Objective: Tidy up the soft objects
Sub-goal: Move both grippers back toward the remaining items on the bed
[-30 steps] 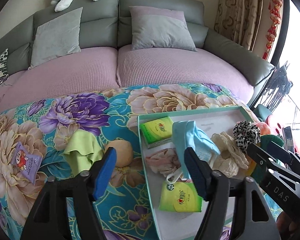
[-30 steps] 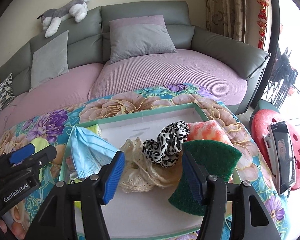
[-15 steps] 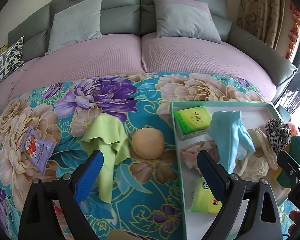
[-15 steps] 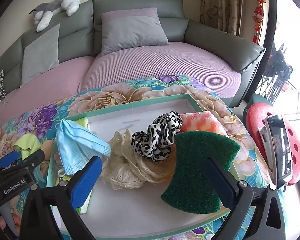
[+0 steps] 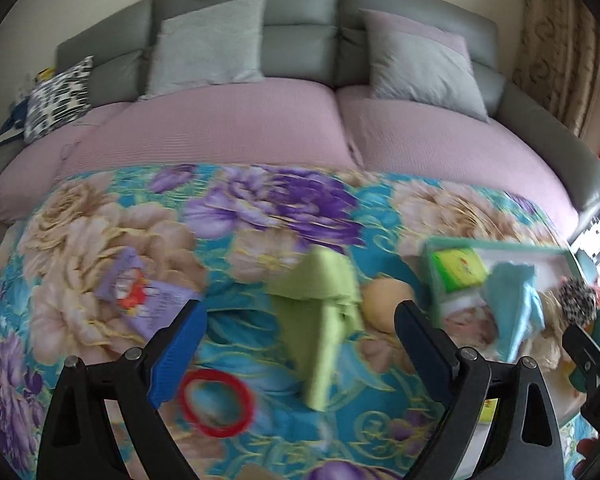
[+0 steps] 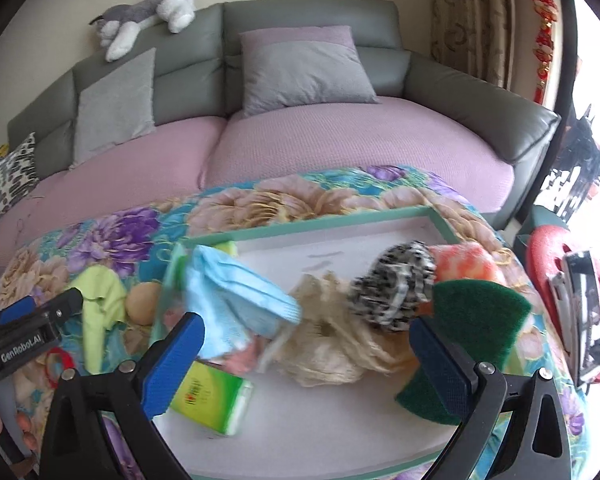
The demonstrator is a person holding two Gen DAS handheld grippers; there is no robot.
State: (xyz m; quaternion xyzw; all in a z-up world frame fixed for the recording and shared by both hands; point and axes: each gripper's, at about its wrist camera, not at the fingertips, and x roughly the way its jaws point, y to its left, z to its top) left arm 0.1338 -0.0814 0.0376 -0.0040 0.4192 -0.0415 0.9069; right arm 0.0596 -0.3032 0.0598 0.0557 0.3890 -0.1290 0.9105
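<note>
Two grippers: both stand wide apart, nothing pinched between the fingers.
Left gripper (image 5: 298,334): fingers spread; the jaws have just been opening, and no thing sits between the pads.
Green cloth (image 5: 320,312): lies on the flowered table cover (image 5: 112,240), between the two left fingers and a little ahead of them, not touched.
Beige round puff (image 5: 386,300): just ahead of the right finger of the left gripper, beside the green cloth.
Red ring (image 5: 218,404): flat on the cover, close to the inner side of the left finger.
Purple packet (image 5: 140,296): ahead of the left finger, a little to its outer side.
Right gripper (image 6: 306,340): fingers spread over the tray (image 6: 300,230); the jaws have just been opening, nothing pressed.
Blue face mask (image 6: 236,292): in the tray, just ahead of the left finger of the right gripper.
Cream lace cloth (image 6: 332,344): between the right gripper's fingers, ahead of them.
Spotted scrunchie (image 6: 396,284): on the lace cloth, ahead toward the right finger.
Green scrubbing pad (image 6: 472,320): right beside the right finger; touching or not, I cannot tell.
Tissue pack (image 6: 212,396): in the tray, near the left finger.
</note>
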